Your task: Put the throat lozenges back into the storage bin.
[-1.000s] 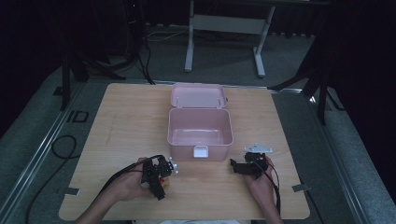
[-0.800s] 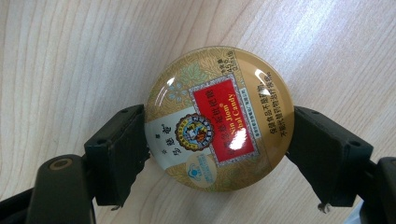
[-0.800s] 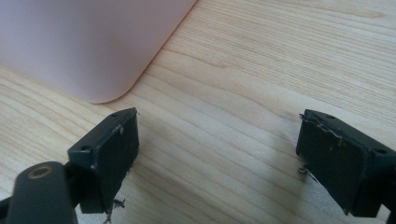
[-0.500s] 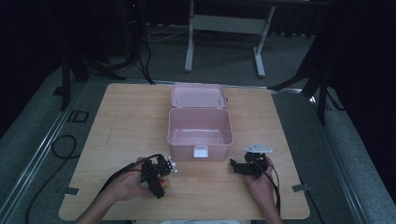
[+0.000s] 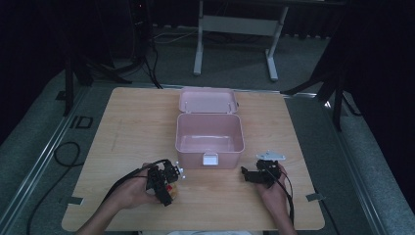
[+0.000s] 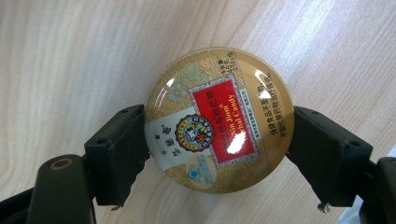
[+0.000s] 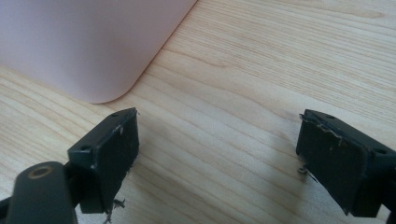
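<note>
Since earlier frames: left gripper jaws have just been closing, now pressing both sides of round gold candy tin; hands otherwise unmoved. Tin lies flat on wooden table, near-left, just left of pink box front corner. In high view tin mostly hidden under left gripper, only red-gold sliver visible. Small print on tin lid hard to read. Right gripper jaws wide apart, nothing between, over bare table near box's rounded corner; box cut off at frame edge. Box lid open, lying back on far side.
</note>
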The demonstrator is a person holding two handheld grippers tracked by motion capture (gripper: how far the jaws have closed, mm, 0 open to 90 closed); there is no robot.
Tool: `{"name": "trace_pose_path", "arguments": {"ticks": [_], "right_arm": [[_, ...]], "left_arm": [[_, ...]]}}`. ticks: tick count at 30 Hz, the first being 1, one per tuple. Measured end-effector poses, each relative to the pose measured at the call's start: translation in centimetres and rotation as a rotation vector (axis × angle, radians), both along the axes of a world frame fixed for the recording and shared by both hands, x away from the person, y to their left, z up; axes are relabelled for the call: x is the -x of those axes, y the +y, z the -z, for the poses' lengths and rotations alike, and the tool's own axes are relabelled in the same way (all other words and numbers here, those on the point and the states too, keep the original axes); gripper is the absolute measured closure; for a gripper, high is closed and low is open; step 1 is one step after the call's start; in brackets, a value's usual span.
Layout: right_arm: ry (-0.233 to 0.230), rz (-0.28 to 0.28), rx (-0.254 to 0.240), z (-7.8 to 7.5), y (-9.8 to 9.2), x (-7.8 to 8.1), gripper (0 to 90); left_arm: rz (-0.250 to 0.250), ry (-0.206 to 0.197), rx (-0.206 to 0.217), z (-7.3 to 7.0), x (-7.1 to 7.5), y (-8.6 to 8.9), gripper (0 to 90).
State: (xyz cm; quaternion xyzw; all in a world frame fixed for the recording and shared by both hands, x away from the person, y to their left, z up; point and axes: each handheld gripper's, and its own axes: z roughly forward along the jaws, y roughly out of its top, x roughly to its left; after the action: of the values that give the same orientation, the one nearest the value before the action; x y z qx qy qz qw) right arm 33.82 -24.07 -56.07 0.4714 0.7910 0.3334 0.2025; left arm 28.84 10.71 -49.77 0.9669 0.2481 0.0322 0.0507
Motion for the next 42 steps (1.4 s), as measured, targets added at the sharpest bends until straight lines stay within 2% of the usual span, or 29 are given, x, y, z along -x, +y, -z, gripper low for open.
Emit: {"name": "trace_pose_path", "arguments": {"ticks": [11,42], "right_arm": [[0.000,0.000,0.000,0.0,0.0,0.0,12.8],[0.000,0.000,0.000,0.0,0.0,0.0,12.8]], "left_arm": [[-0.011,0.003,0.013,-1.1,-0.2,0.5,22.0],[-0.088,-0.038,0.056,-6.6,-2.0,2.5,22.0]]}}
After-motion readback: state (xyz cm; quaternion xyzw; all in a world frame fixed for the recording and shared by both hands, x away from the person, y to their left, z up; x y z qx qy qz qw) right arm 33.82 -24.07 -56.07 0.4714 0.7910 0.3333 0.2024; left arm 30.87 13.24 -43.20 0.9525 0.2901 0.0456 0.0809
